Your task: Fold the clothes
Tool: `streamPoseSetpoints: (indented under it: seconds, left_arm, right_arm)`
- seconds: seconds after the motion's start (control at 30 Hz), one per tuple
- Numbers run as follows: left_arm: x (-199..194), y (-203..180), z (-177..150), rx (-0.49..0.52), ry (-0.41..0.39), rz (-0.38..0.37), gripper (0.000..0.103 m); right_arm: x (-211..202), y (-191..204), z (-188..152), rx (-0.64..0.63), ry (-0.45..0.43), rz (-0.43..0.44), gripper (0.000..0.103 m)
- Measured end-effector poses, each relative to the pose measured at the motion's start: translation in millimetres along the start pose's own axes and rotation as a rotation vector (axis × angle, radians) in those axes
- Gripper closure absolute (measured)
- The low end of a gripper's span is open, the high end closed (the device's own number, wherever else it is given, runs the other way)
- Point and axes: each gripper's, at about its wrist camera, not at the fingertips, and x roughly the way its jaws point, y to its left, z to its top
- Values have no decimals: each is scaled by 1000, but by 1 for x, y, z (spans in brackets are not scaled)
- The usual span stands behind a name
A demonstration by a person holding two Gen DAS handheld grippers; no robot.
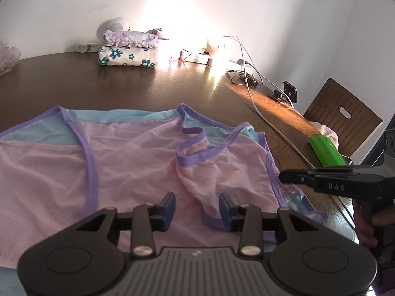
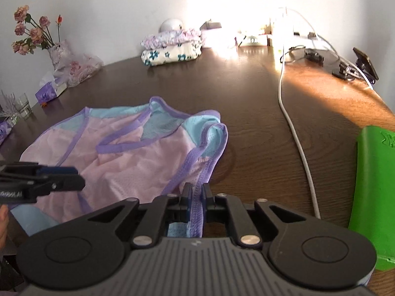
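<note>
Left wrist view: the pink mesh vest (image 1: 138, 162) lies flat on the counter (image 1: 172, 83), its long axis running left to right. The left claw (image 1: 197, 209) stands partly parted, pads clear of a raised fold.

Right wrist view: the right claw (image 2: 196, 197) is pinched on the purple-trimmed edge (image 2: 197, 172), nearer the vest's right side.

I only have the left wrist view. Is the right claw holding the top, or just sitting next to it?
Observer: Holding. The right claw is shut on the top's purple hem.
Operator: Anything off to the left that I can't see?
Observer: Flowers by the wall, far left.
Operator: Anything nearer?
Observer: A glass, nearer than the flowers.
</note>
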Motion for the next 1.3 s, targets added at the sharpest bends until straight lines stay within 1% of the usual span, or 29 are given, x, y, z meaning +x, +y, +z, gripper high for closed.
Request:
streamPoseSetpoints:
  seconds: [0.13, 0.23, 0.33, 0.43, 0.5, 0.57, 0.6, 0.63, 0.73, 0.8, 1.0, 1.13, 1.2, 1.3]
  left_arm:
    - [3, 1, -1, 0, 9, 3, 63]
    - [3, 1, -1, 2, 7, -2, 63]
    - [3, 3, -2, -3, 8, 1, 63]
    - [3, 5, -1, -7, 6, 0, 63]
    - [3, 5, -1, -9, 5, 3, 63]
    - [3, 5, -1, -8, 4, 3, 63]
    - [3, 4, -1, -7, 4, 3, 62]
    - [3, 4, -1, -7, 4, 3, 62]
    - [4, 3, -1, 0, 4, 2, 62]
    - [4, 3, -2, 0, 2, 2, 62]
    - [4, 4, -3, -1, -3, -1, 61]
    - [4, 4, -4, 1, -7, -5, 60]
    - [4, 4, -4, 3, -9, -9, 58]
    - [4, 2, -5, 12, -10, -8, 56]
  right_arm:
    - [-1, 3, -5, -55, -29, -88, 98]
    - [-6, 1, -3, -25, -56, -77, 95]
    - [-11, -1, 1, 1, -82, 16, 94]
    - [-4, -1, 0, 21, 1, 128, 93]
    - [0, 5, -3, 2, 34, 124, 89]
    - [-3, 10, -5, -11, 33, 133, 73]
    - [-5, 14, -5, -21, 33, 130, 72]
    - [-5, 18, -6, -42, 32, 116, 72]
    - [-7, 27, -10, -85, 19, 90, 97]
    - [-10, 29, -10, -92, 8, 86, 101]
    - [-23, 26, -3, -101, -34, 68, 102]
    - [-20, 19, -3, -80, -25, 45, 102]
    - [-19, 15, -3, -72, -26, 33, 102]
    - [-16, 12, -4, -68, -23, -2, 102]
